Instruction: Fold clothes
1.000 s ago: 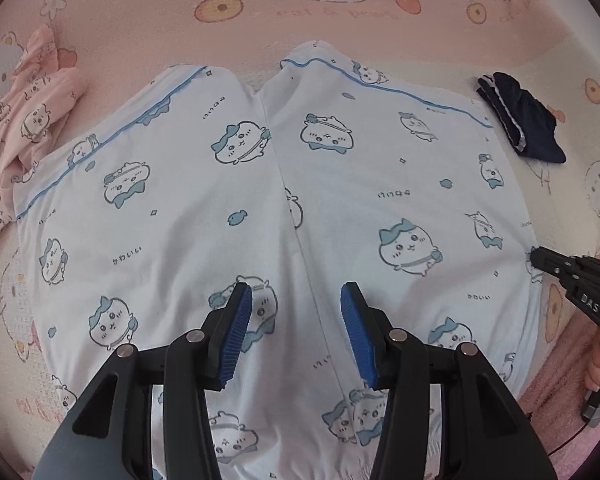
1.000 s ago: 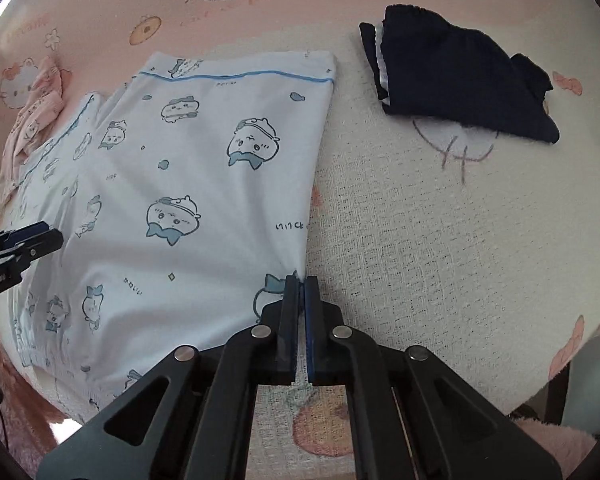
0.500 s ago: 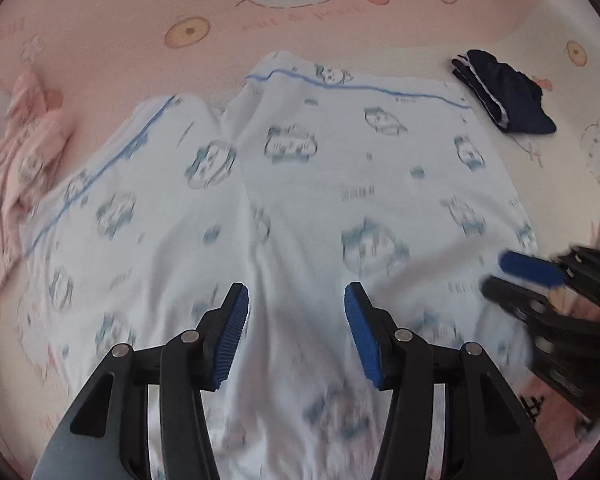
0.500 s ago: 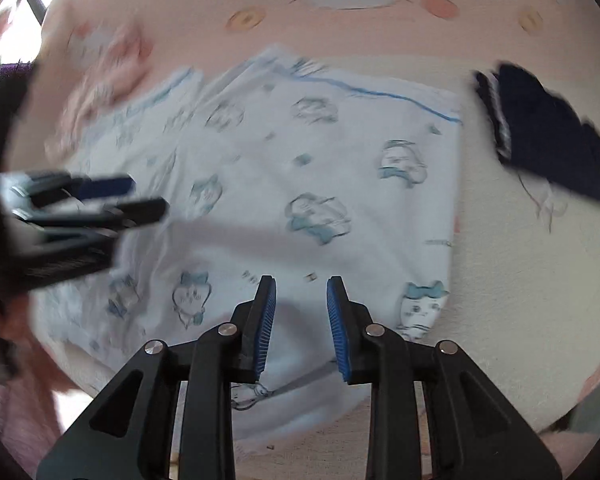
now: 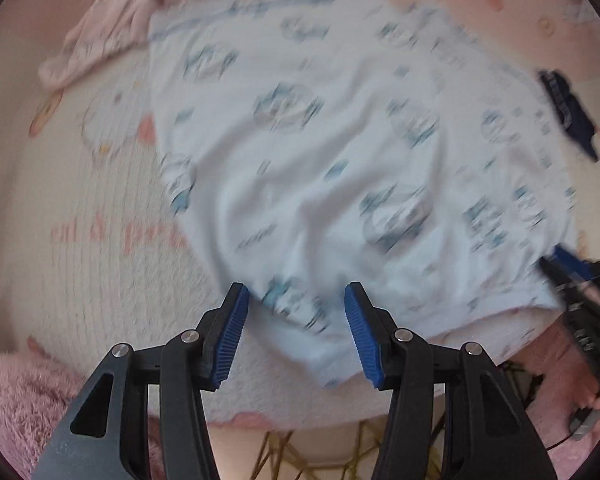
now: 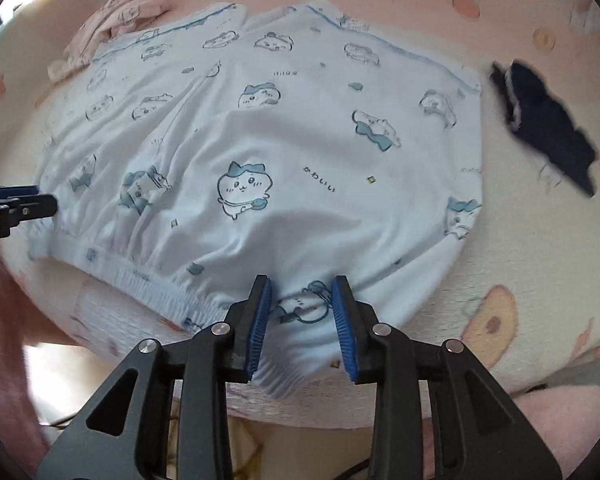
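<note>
Both grippers, left (image 5: 292,336) and right (image 6: 302,322), are held with jaws parted over the pale-blue shorts' (image 6: 284,152) elastic waistband (image 6: 152,280) (nothing gripped), the right's having just been opening, presumably for a fold.

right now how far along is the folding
Barely begun. The dark garment looks already folded and set aside. In hand: the blue shorts lie spread flat, with both open tongs, left and right, at the waistband, gripping nothing. Left: folding the shorts, then the crumpled pink garment.

Soft matt cotton shorts (image 6: 284,152), waffle-textured blanket (image 6: 520,240), ribbed rubber fingers (image 6: 260,320)
</note>
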`<state>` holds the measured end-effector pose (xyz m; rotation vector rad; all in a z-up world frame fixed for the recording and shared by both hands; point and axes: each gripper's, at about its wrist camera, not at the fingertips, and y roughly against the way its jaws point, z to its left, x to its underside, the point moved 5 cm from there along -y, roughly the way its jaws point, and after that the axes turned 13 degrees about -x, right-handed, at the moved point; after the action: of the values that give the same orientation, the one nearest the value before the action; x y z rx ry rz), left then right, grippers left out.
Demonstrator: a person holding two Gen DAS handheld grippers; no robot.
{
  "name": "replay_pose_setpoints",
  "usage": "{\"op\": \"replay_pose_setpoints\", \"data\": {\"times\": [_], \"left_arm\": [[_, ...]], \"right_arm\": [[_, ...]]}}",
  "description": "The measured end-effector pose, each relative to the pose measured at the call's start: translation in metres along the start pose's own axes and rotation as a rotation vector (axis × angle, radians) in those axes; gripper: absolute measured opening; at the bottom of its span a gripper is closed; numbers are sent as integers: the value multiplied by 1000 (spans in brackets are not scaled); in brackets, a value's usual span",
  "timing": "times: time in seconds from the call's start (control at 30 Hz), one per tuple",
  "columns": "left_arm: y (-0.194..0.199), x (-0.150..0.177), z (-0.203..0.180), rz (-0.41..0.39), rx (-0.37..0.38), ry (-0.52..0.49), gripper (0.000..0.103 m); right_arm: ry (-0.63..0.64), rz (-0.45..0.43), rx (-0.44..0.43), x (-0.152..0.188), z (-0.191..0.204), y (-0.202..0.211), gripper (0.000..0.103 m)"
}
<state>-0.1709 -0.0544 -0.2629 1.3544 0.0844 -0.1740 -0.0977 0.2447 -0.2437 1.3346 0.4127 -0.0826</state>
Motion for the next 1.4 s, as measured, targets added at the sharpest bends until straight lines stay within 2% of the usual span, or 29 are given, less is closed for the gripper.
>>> {"op": "replay_pose_setpoints", "data": {"times": [0.1, 0.13, 0.2, 0.3, 0.4, 0.47, 0.57, 0.67, 0.7, 0.77, 0.83, 0.87, 0.93, 1.03, 1.07, 1.1, 1.17, 1.2, 1.23, 1.27, 1.4], "left_arm": [[6, 6, 10, -13, 14, 21, 52], [11, 7, 14, -33, 32, 43, 52], [19, 10, 17, -70, 112, 90, 52], [11, 17, 14, -54, 114, 73, 52], [11, 19, 13, -48, 97, 50, 53], [17, 18, 14, -58, 102, 48, 53], [14, 19, 18, -27, 236, 122, 50], [10, 19, 23, 10, 377, 199, 37], [8, 29, 22, 12, 387, 204, 33], [7, 33, 14, 6, 383, 183, 26], [6, 35, 7, 3, 413, 186, 19], [6, 36, 7, 4, 411, 190, 15], [6, 39, 6, 6, 394, 197, 13], [3, 47, 6, 25, 417, 215, 13], [1, 47, 6, 32, 422, 220, 16], [-2, 48, 7, 40, 423, 223, 20], [-2, 50, 7, 37, 411, 222, 20], [-1, 50, 5, 26, 397, 214, 17], [0, 49, 2, 16, 382, 205, 14], [3, 50, 2, 7, 374, 198, 11], [17, 56, 4, -24, 360, 174, 10]], "right_arm": [[-42, 3, 23, 14, -5, 7, 32], [-58, -3, 12, 18, -7, 10, 31], [-95, -41, -21, 20, -9, 19, 32], [-149, -93, -64, 15, -11, 26, 35], [-168, -14, -13, 20, -12, 10, 35], [-173, -8, 7, 23, -14, 10, 35], [-207, -33, -27, 29, -18, 21, 35], [-268, -69, -108, 28, -24, 24, 36], [-282, -66, -133, 27, -24, 22, 36], [-296, -37, -177, 29, -22, 12, 36], [-273, -18, -178, 28, -16, 8, 19], [-255, -10, -171, 28, -12, 8, 19], [-226, -3, -157, 26, -6, 7, 15], [-257, -17, -172, 29, -4, 10, 16], [-269, -18, -180, 30, -4, 10, 18], [-280, -17, -188, 31, -4, 9, 29], [-293, -16, -199, 29, -4, 5, 33], [-281, -17, -191, 28, -2, 5, 30], [-261, -15, -181, 27, 1, 6, 17], [-239, -16, -174, 26, 4, 7, 12], [-215, -24, -158, 29, 10, 15, 9]]}}
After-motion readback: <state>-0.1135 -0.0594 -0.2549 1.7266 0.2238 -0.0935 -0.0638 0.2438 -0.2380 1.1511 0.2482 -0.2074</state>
